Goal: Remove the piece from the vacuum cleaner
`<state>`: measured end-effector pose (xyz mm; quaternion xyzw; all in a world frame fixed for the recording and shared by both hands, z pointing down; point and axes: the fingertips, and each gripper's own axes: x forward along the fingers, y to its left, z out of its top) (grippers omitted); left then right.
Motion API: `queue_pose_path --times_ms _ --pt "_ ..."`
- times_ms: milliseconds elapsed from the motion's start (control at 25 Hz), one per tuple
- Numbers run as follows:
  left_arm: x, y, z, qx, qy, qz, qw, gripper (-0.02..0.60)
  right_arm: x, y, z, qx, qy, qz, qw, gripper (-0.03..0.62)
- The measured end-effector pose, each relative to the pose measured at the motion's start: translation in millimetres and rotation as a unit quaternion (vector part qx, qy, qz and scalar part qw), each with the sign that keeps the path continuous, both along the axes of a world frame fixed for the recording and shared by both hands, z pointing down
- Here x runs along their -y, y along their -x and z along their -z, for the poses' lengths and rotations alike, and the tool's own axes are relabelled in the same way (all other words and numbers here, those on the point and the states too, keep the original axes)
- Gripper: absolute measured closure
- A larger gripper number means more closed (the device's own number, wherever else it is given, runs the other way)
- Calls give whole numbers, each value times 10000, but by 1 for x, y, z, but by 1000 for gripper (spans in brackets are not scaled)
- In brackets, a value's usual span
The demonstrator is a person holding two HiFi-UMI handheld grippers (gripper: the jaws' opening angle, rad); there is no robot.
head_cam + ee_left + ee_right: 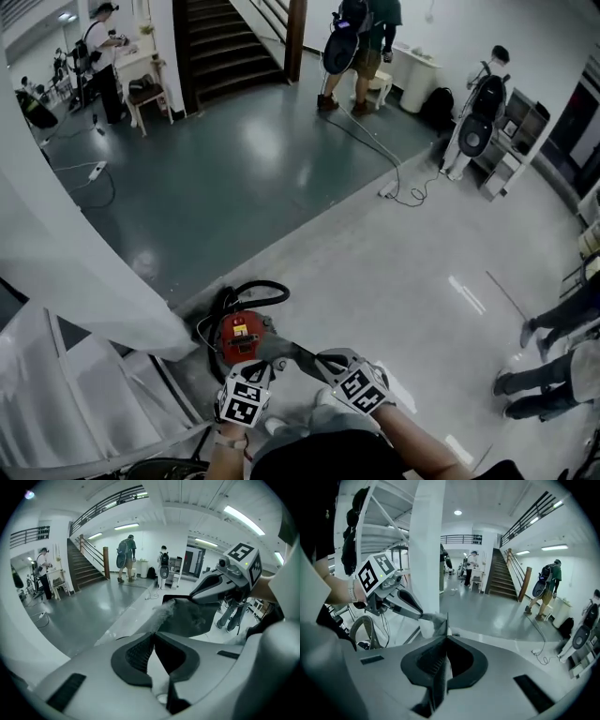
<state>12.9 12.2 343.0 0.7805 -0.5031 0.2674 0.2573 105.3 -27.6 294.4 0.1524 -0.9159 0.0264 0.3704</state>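
Head view showed the red vacuum cleaner (239, 337) on the floor (422, 281), its black hose (258, 289) looped behind, with a grey dusty piece (278, 349) held up just beside it. Left gripper view had the left gripper (153, 637) clamped on the piece's pale fluffy edge. Right gripper view had the right gripper (444, 641) pinching its thin far edge.

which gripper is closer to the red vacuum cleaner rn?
Left. In the head view the left gripper shows just below the vacuum cleaner; the right gripper is farther off to its right. Both are shut on the grey piece.
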Motion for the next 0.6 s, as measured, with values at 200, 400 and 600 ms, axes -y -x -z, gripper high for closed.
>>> queue_pose_path --times_ms 200,400,600 --pt "39 -19 50 169 -598 -77 9980 543 24 -31 47 326 -239 -400 9984 561" --pt "61 -44 99 116 -982 -226 9948 543 39 -57 88 552 -497 -643 9952 562" --pt "77 -64 128 190 -1272 -371 9910 545 49 -79 120 756 -770 -799 9910 561"
